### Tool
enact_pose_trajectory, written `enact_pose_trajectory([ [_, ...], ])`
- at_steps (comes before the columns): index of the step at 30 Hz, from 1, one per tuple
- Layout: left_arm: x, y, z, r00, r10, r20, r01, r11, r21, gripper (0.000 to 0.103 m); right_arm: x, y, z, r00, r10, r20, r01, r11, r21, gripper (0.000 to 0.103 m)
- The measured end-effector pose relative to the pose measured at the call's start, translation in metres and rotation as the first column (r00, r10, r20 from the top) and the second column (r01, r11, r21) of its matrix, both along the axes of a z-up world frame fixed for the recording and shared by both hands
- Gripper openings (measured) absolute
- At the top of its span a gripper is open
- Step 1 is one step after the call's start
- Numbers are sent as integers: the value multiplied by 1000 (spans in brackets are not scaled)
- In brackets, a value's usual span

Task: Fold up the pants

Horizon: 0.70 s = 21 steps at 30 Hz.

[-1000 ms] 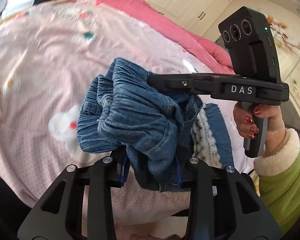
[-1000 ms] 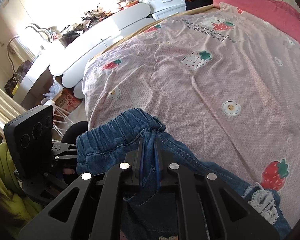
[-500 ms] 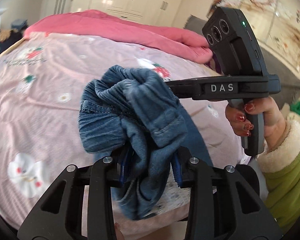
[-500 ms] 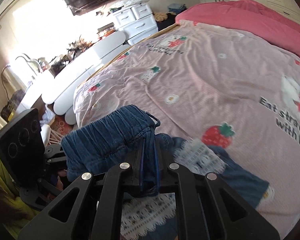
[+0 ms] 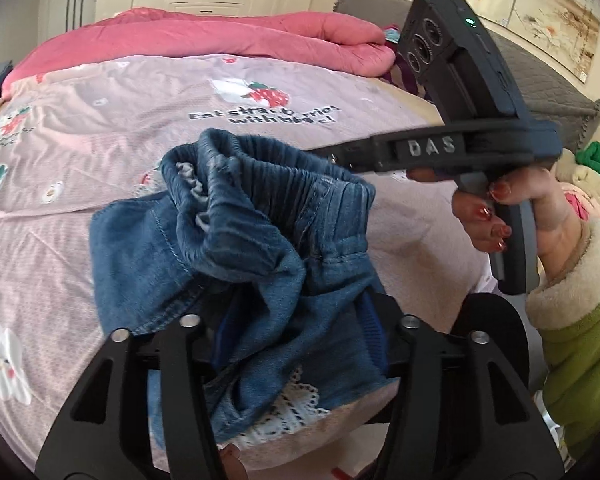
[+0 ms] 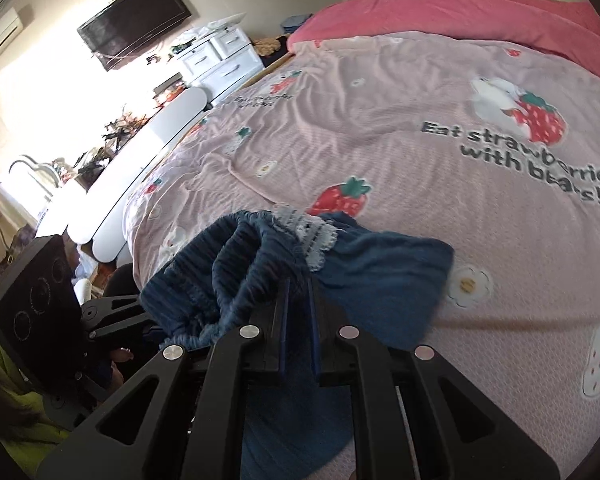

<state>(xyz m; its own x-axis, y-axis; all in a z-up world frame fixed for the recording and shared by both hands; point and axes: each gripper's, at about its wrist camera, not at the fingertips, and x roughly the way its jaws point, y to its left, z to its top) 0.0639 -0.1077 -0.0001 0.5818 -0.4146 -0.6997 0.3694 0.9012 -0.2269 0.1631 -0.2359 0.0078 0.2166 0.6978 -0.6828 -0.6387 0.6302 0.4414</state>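
Note:
Small blue denim pants (image 5: 260,240) with an elastic waistband and white lace trim hang bunched over the near edge of a pink bed. My left gripper (image 5: 300,320) is shut on a thick wad of the denim near the waistband. My right gripper (image 6: 298,300) is shut on the waistband; in the left wrist view its black body (image 5: 440,148) reaches in from the right, its fingertips hidden behind the cloth. In the right wrist view the pants (image 6: 380,272) trail onto the bedspread, lace (image 6: 312,240) showing. The left gripper's body (image 6: 40,304) shows at left.
The pink strawberry-print bedspread (image 6: 400,128) covers the bed, with a rolled pink quilt (image 5: 228,36) along the far side. White drawers (image 6: 220,56), a wall TV (image 6: 136,20) and a cluttered white table (image 6: 148,136) stand beyond the bed. The headboard (image 5: 548,80) is at right.
Both grippers have swung with the pants toward the head of the bed, and more of the pants now lies spread on the bedspread. Both grips are unchanged.

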Motion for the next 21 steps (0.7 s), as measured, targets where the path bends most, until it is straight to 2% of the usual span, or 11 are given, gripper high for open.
enact_pose_trajectory([
  [1, -3, -4, 0, 1000, -13, 0, 13, 1000, -5, 57, 1, -3, 1, 1000, -12, -1, 12, 1000, -1, 10],
  [2, -5, -7, 1, 1000, -30, 2, 30, 999, -12, 61, 1, -7, 5, 1000, -28, 4, 27, 1000, 5, 17],
  [3, -7, -9, 2, 999, -50, 4, 50, 999, -20, 65, 0, -10, 7, 999, -37, 8, 37, 999, 12, 30],
  [4, -10, -10, 4, 998, -69, 5, 69, 997, -32, 69, -1, -13, 11, 999, -48, 14, 48, 999, 17, 38],
  [5, -17, -11, 6, 995, -96, 8, 96, 994, -43, 73, -2, -14, 16, 998, -62, 24, 62, 998, 19, 50],
  [7, -30, -11, 8, 992, -128, 17, 128, 991, -45, 76, -3, -12, 24, 997, -63, 34, 62, 998, 26, 52],
  [9, -39, -7, 11, 988, -150, 21, 151, 987, -53, 78, -3, -4, 31, 997, -58, 53, 58, 998, 0, 63],
  [11, -52, 8, 17, 988, -156, 22, 157, 984, -80, 79, -3, 7, 35, 997, -46, 69, 48, 998, -30, 70],
  [14, -69, 32, 26, 995, -92, 43, 94, 994, -58, 81, -1, 29, 40, 997, -21, 74, 26, 998, -64, 76],
  [16, -60, 52, 27, 999, 10, 36, -9, 1000, -17, 81, -1, 41, 40, 997, -11, 80, 18, 996, -92, 80],
  [21, -31, 89, 21, 985, 172, -10, -172, 985, 18, 81, -10, 60, 32, 995, 13, 103, 7, 981, -193, 81],
])
